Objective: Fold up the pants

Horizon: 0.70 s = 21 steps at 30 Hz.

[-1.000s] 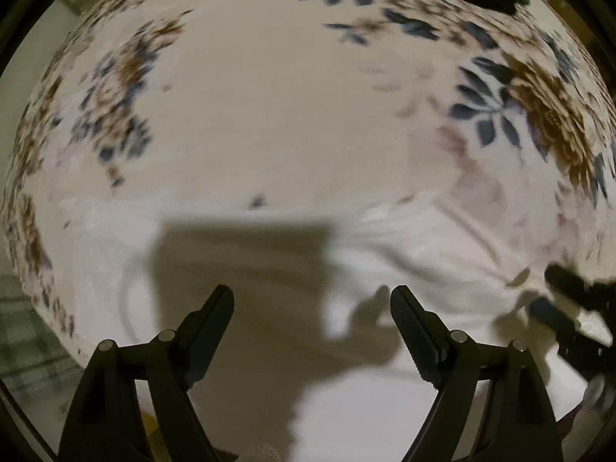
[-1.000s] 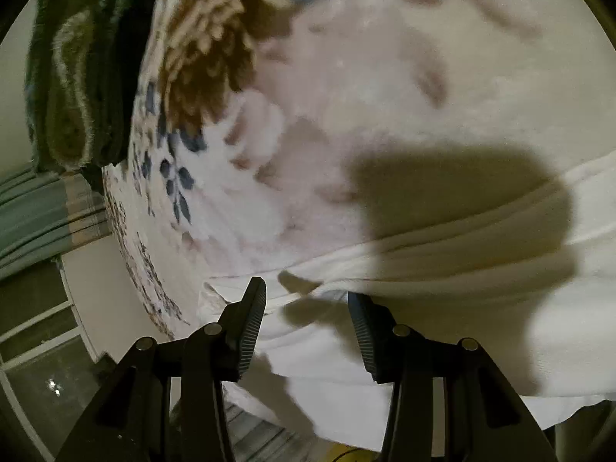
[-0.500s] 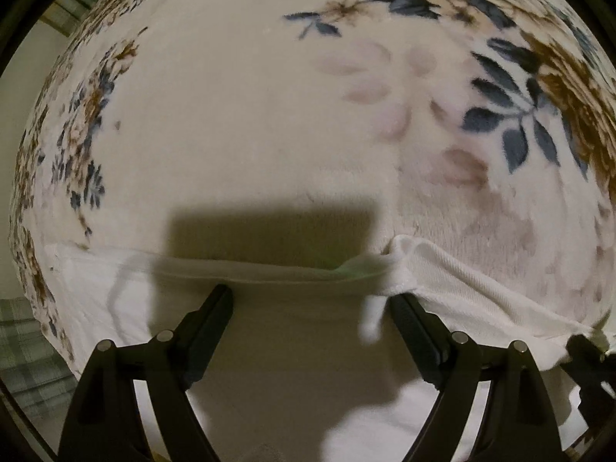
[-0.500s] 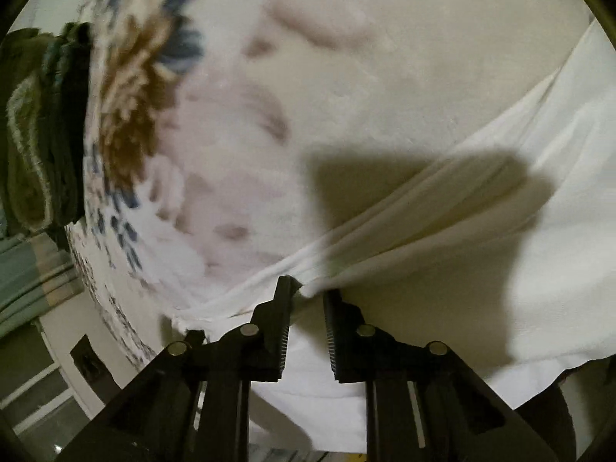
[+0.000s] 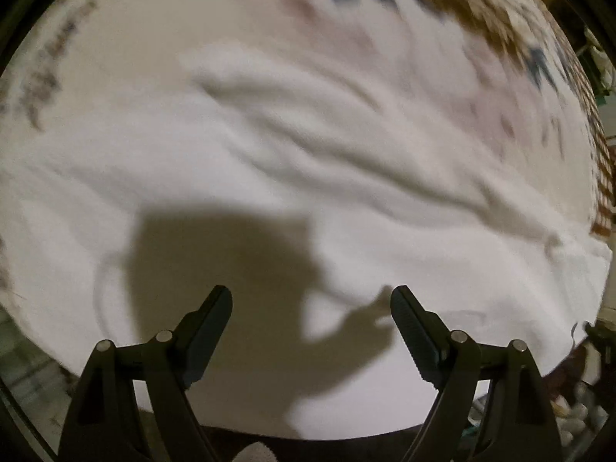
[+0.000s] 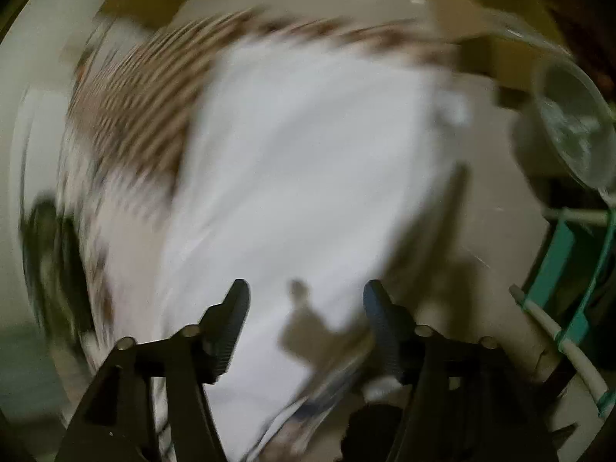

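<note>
Heavy motion blur. Right gripper (image 6: pixel 307 300): jaws have just been opening, now spread w/ nothing between them, clear of the cloth. Below it, white pants (image 6: pixel 300 161) lie spread on a floral blanket (image 6: pixel 142 104), brown pattern upper left. Gripper's shadow falls on the pants near the jaws. Far right: teal frame (image 6: pixel 566 254) w/ white cable (image 6: pixel 569 350) beside it, clear plastic container (image 6: pixel 573 131) above.
</note>
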Each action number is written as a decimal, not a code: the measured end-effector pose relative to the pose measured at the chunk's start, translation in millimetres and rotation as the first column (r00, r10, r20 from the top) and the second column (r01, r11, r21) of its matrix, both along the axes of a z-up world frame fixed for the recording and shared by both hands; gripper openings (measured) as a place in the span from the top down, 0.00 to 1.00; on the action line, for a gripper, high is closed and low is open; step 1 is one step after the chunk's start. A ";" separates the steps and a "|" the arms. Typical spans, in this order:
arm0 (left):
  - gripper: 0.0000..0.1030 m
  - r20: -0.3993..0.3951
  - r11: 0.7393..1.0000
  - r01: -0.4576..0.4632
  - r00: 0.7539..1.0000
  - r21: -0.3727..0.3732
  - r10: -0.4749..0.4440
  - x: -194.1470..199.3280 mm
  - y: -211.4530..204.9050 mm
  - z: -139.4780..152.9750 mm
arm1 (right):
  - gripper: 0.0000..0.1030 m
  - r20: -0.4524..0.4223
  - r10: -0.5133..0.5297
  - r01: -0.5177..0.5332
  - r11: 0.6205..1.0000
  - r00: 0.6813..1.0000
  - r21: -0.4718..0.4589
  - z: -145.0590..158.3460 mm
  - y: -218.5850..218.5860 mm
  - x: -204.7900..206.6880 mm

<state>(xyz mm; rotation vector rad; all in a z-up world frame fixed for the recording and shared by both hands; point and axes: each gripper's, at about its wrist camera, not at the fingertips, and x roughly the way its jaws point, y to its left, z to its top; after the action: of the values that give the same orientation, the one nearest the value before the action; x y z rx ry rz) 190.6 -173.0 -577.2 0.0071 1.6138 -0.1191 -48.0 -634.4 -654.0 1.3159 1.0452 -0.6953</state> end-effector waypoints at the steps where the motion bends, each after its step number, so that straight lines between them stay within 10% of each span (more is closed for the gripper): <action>1: 0.15 -0.011 1.000 0.008 1.000 0.018 -0.008 -3.2 -3.8 -8.1 | 0.30 0.011 -0.032 0.031 0.999 0.999 0.019 -13.8 -14.9 -13.4; 5: 0.02 0.021 0.997 0.059 0.998 0.055 -0.061 -8.4 -12.0 -17.8 | 0.33 0.127 -0.124 0.115 0.991 0.984 0.070 -36.0 -40.6 -29.9; 10: 0.00 -0.003 0.996 0.071 0.997 0.046 -0.071 0.7 -11.6 -26.3 | 0.70 0.221 -0.145 0.173 0.978 0.964 -0.113 3.3 -42.5 -30.1; 19: 0.00 -0.017 0.999 0.021 1.000 0.045 -0.021 17.0 -11.4 -35.8 | 0.60 0.271 -0.141 0.161 0.986 0.952 -0.052 -25.5 -55.0 0.3; 21: 0.00 -0.027 0.999 0.014 1.000 0.040 -0.013 20.6 -11.3 -35.8 | 0.82 0.252 -0.134 0.160 0.984 0.958 -0.084 -19.6 -53.3 0.0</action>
<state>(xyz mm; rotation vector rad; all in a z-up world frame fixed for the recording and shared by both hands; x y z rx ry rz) 211.2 -184.3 -612.9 0.0477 1.6428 -0.0973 -48.0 -687.7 -673.6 1.3602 0.7077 -0.6685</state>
